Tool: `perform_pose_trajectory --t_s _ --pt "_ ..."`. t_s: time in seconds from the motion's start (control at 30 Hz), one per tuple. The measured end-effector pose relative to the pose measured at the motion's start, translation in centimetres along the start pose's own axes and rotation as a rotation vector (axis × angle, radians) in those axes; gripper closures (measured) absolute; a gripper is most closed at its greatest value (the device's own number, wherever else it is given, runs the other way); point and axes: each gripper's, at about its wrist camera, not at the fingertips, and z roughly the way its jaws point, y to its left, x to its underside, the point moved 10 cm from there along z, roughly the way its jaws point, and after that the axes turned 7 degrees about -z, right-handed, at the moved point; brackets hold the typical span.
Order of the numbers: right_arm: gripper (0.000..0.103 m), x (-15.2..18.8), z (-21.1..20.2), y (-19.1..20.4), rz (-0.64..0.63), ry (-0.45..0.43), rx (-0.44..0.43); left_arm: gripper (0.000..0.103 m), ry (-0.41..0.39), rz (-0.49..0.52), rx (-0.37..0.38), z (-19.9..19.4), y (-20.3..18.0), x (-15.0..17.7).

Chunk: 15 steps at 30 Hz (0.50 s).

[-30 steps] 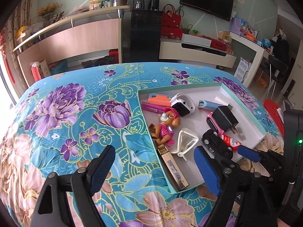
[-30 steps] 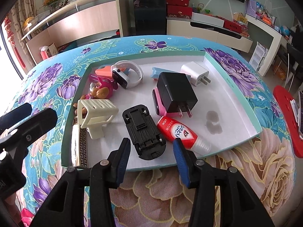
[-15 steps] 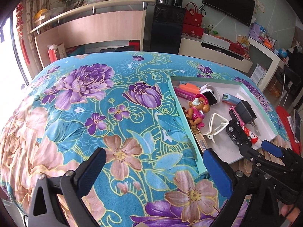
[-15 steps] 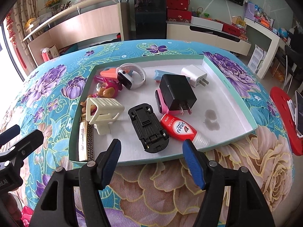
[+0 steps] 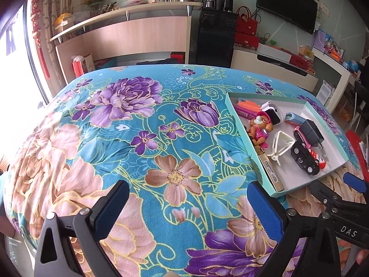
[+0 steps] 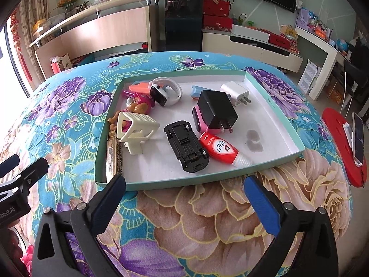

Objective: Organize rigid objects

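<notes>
A shallow teal-rimmed tray [image 6: 184, 185] lies on the floral cloth. It holds a black toy car [image 6: 186, 146] lying upside down, a red tube [image 6: 218, 147], a black charger [image 6: 216, 112], a white charger [image 6: 237, 92], a cream plastic piece [image 6: 135, 131], a pink dog toy [image 6: 138, 105] and a watch [image 6: 166, 91]. My right gripper [image 6: 184, 200] hovers just in front of the tray's near wall. Its jaws are opening, with nothing between them. My left gripper [image 5: 188, 207] stands open over bare cloth, left of the tray [image 5: 251, 143].
A red stool [image 6: 341, 145] with a phone [image 6: 358, 138] on it stands right of the table. The cloth-covered table [image 5: 115, 138] rounds off at its left and near edges. A long wooden counter and a TV unit line the back wall.
My right gripper drew back from the black car and its jaws spread wide; the car stays in the tray. My left gripper swung left, away from the tray, and widened slightly.
</notes>
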Motion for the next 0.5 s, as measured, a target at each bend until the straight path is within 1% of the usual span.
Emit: perform_pose_trajectory --t_s 0.13,0.37,0.5 --pt "0.001 0.4 -0.5 0.4 -0.003 0.006 0.003 0.0 -0.008 0.02 -0.041 -0.1 0.5 0.5" --pt "0.001 1.0 -1.0 0.8 0.034 0.009 0.002 0.0 -0.011 -0.001 -0.078 -0.2 1.9 1.3" --pt "0.001 1.5 -0.9 1.2 0.055 0.025 -0.018 0.0 -0.018 -0.015 -0.067 -0.6 2.2 1.5"
